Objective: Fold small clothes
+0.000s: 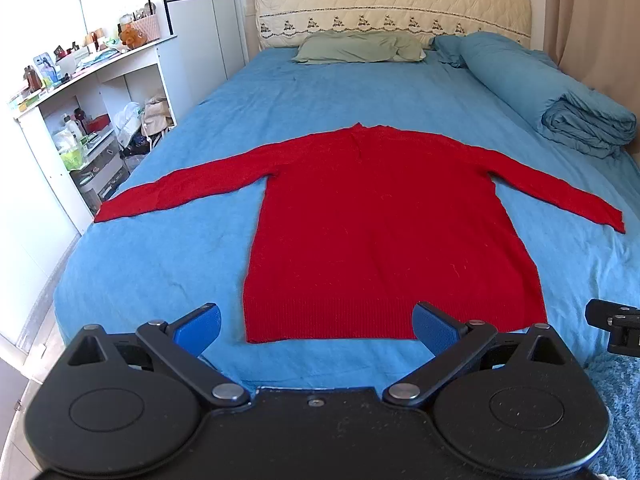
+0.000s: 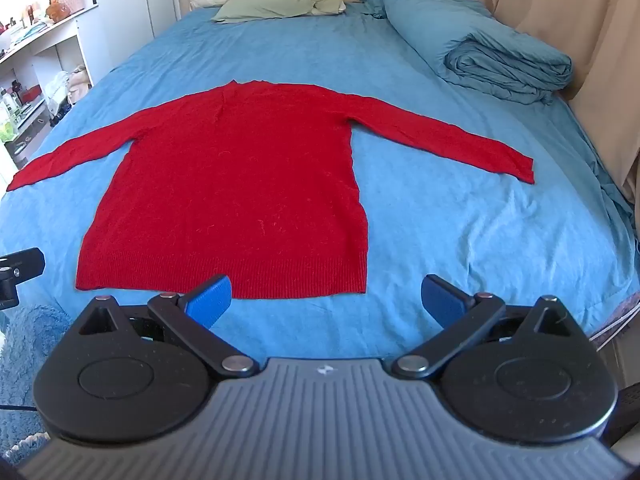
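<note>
A red long-sleeved sweater (image 1: 380, 232) (image 2: 236, 184) lies flat on the blue bed sheet (image 1: 320, 96) (image 2: 460, 220), both sleeves spread out sideways and its ribbed hem nearest me. My left gripper (image 1: 316, 322) hovers over the hem near the bed's front edge, blue pads wide open and nothing between them. My right gripper (image 2: 327, 300) hangs above the hem's right corner, also wide open and empty. A black part of the right gripper (image 1: 616, 330) shows at the right edge of the left wrist view, and a part of the left gripper (image 2: 18, 272) at the left edge of the right wrist view.
A green pillow (image 1: 360, 46) lies at the headboard and a rolled blue duvet (image 1: 560, 92) (image 2: 488, 44) along the right side. White shelves (image 1: 80, 120) crowded with small items stand to the left. Beige curtains (image 2: 560, 12) hang on the right. A fluffy blue rug (image 2: 20, 360) lies below.
</note>
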`<state>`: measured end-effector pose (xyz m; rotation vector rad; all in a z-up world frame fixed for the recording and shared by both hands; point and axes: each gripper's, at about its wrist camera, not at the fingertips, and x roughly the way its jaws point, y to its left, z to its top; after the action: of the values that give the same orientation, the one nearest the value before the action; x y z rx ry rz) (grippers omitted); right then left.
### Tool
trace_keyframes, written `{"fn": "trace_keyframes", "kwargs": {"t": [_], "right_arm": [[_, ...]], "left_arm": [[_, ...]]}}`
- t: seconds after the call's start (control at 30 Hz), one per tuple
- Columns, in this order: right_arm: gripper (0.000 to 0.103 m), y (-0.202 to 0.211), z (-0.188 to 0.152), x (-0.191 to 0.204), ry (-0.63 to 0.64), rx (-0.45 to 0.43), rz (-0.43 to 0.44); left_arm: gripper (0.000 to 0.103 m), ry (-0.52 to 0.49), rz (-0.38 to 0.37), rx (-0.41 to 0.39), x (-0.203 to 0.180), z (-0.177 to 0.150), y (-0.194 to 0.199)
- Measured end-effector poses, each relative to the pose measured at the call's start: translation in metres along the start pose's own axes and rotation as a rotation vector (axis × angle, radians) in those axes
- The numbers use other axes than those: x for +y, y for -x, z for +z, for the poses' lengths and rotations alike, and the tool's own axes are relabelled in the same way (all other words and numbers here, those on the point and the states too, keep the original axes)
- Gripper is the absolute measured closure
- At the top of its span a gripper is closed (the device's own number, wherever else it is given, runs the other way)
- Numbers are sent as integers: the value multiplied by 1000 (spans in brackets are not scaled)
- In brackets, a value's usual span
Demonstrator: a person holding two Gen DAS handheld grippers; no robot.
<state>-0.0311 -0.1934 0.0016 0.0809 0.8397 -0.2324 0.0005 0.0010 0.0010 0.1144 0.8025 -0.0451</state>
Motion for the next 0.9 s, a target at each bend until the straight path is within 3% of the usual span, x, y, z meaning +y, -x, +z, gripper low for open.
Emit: {"fn": "trace_keyframes", "kwargs": {"t": [0.9], "right_arm": [[0, -2, 3, 7, 8, 2, 4]], "left_arm": [[0, 11, -3, 0, 4, 1, 1]]}}
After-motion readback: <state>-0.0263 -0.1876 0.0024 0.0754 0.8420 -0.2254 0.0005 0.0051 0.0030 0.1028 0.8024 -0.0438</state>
